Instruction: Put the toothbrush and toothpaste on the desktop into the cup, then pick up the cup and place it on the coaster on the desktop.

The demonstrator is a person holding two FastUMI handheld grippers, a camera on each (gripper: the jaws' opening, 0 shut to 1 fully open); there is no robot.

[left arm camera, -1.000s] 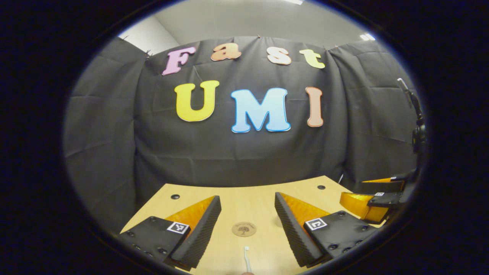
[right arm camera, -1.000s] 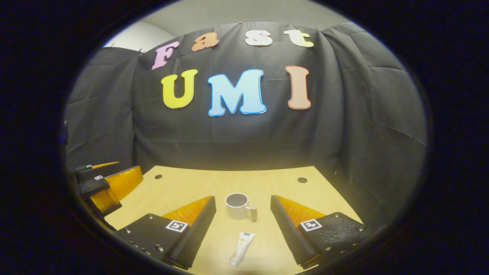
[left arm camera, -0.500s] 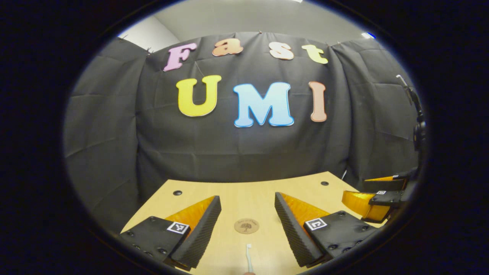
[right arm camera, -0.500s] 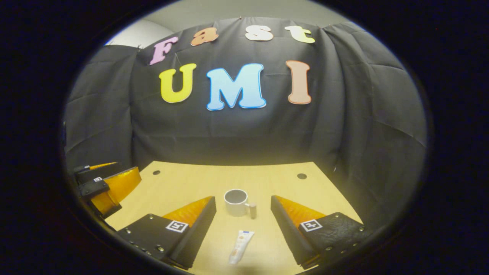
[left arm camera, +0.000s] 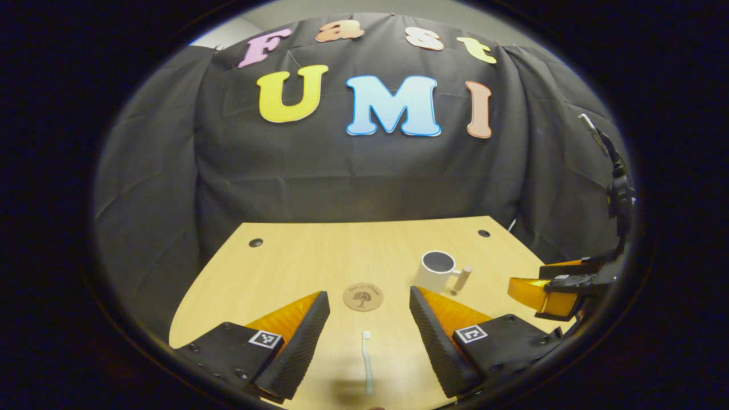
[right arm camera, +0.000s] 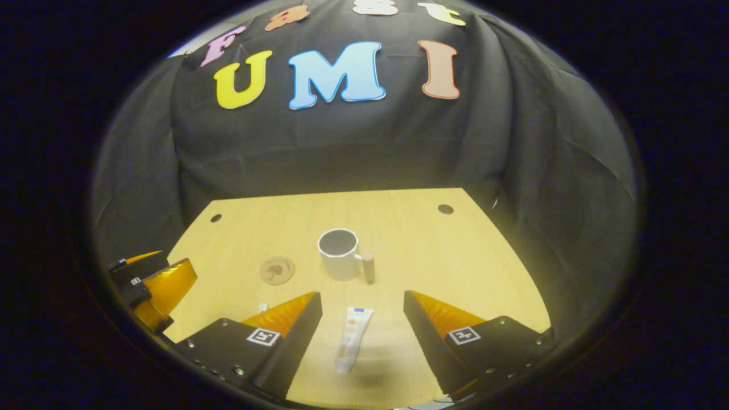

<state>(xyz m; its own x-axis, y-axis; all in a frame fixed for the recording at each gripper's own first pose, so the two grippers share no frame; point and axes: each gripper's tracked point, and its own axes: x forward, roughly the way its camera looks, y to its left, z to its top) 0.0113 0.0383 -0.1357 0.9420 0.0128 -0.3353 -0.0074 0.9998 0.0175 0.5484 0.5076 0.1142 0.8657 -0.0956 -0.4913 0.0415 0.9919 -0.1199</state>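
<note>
Left gripper (left arm camera: 369,310) spread wide, nothing between the fingers; toothbrush (left arm camera: 367,362) lies flat on the desktop (left arm camera: 296,262) in the gap, just short of the coaster (left arm camera: 363,296). Right gripper (right arm camera: 363,310) also spread, empty; toothpaste (right arm camera: 352,339) lies in its gap, near side of the cup (right arm camera: 339,261). Cup stands upright just right of the coaster, apart from it.

A light wooden table (left arm camera: 319,262) stands against a black cloth wall (left arm camera: 353,182) that wraps round its far and side edges. Two small dark round holes sit near the table's far corners, one left (left arm camera: 256,242) and one right (left arm camera: 483,233). Above the wall, a strip of pale ceiling (left arm camera: 273,11).
</note>
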